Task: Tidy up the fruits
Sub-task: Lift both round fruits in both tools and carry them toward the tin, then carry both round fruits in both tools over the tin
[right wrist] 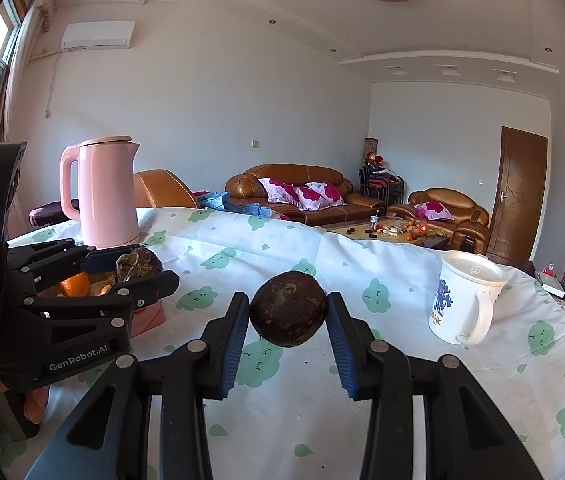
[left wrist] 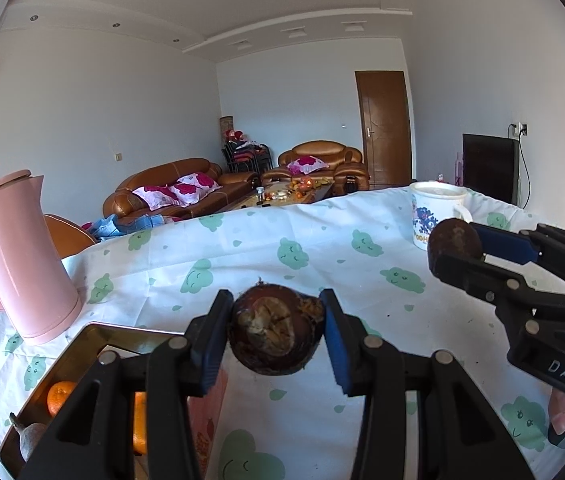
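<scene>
My left gripper is shut on a dark brown mangosteen with a torn, pale patch, held above the table. It also shows in the right wrist view at the left. My right gripper is shut on a second dark round mangosteen, held above the cloth. It also shows in the left wrist view at the right. A metal tray at lower left holds an orange and another fruit, partly hidden by my left fingers.
A pink kettle stands at the left on the white cloth with green clouds. A white mug stands at the right. A pink box sits under the tray. Sofas and a coffee table lie beyond.
</scene>
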Tool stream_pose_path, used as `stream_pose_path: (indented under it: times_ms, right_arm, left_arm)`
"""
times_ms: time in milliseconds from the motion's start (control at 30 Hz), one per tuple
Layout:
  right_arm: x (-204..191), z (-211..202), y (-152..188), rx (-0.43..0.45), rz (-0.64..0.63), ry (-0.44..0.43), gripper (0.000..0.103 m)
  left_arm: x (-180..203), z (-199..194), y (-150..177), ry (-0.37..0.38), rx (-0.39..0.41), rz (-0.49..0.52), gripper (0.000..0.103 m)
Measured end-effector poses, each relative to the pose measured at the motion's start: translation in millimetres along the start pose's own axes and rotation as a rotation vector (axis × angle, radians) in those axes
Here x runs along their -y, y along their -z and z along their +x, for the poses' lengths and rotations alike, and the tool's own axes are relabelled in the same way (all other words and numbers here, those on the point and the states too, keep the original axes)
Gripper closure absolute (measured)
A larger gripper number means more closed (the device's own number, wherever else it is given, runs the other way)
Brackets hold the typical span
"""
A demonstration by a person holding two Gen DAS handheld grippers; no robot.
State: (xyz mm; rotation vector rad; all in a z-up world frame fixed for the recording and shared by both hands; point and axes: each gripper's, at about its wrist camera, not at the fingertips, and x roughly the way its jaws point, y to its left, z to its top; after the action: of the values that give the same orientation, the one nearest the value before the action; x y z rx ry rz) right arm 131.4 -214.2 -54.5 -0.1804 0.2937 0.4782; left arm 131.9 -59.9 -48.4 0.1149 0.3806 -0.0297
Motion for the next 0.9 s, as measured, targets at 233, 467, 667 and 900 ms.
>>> stream_pose_path:
  times_ms: [233, 467, 667, 900]
  right_arm:
    - [-2, 0, 0, 0.001, -0.008, 0.007, 0.062]
    - [-8, 1, -1, -0.002, -0.03, 0.023, 0.062]
    - [-9, 1, -1, -0.005, -0.028, 0.02, 0.062]
    - [-17, 1, -3, -0.003, -0.031, 0.007, 0.061]
  left_arm:
    - [-2, -5, 1, -0.007, 0.02, -0.016, 0.057]
    - [-4, -6, 1, -0.004, 0.023, -0.027, 0.057]
    - [-4, -6, 1, -0.002, 0.018, -0.026, 0.057]
    - [-9, -10, 3, -0.003, 0.013, -0.028, 0.057]
